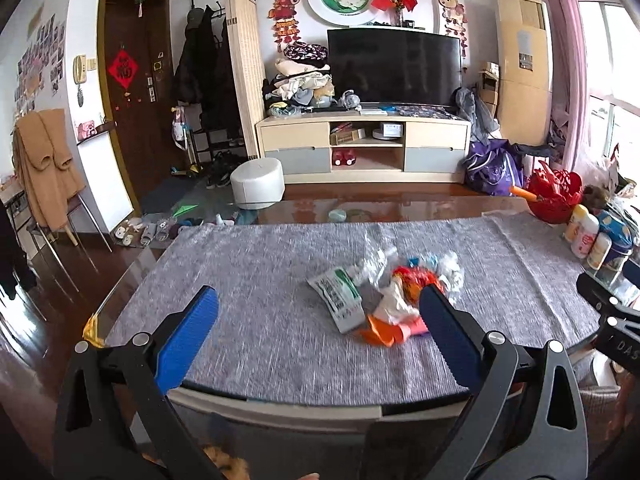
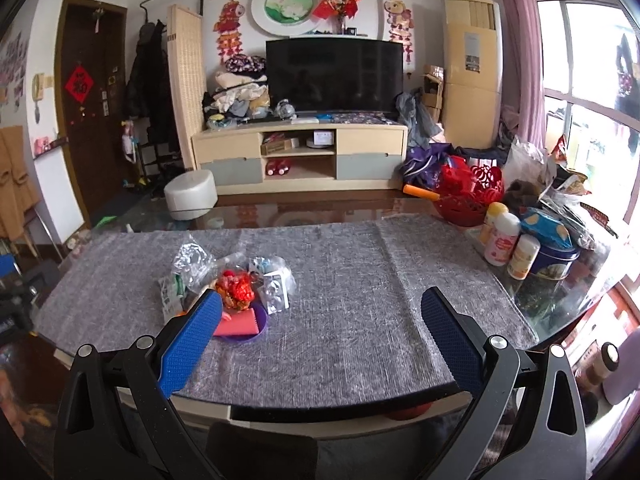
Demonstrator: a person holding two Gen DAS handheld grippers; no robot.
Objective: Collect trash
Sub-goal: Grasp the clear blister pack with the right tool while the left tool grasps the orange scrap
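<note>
Left wrist view: the left gripper (image 1: 318, 304) hangs over the near edge of the grey mat (image 1: 260, 280), jaws spread wide, nothing between them. The trash pile (image 1: 384, 296) lies on the mat, partly behind the right-hand finger.

Right wrist view: the right gripper (image 2: 322, 304) is likewise spread wide and empty above the mat (image 2: 360, 272). The trash pile (image 2: 232, 284) sits on the mat behind its left-hand finger; bottles (image 2: 504, 240) stand just off the mat's far right corner.
</note>
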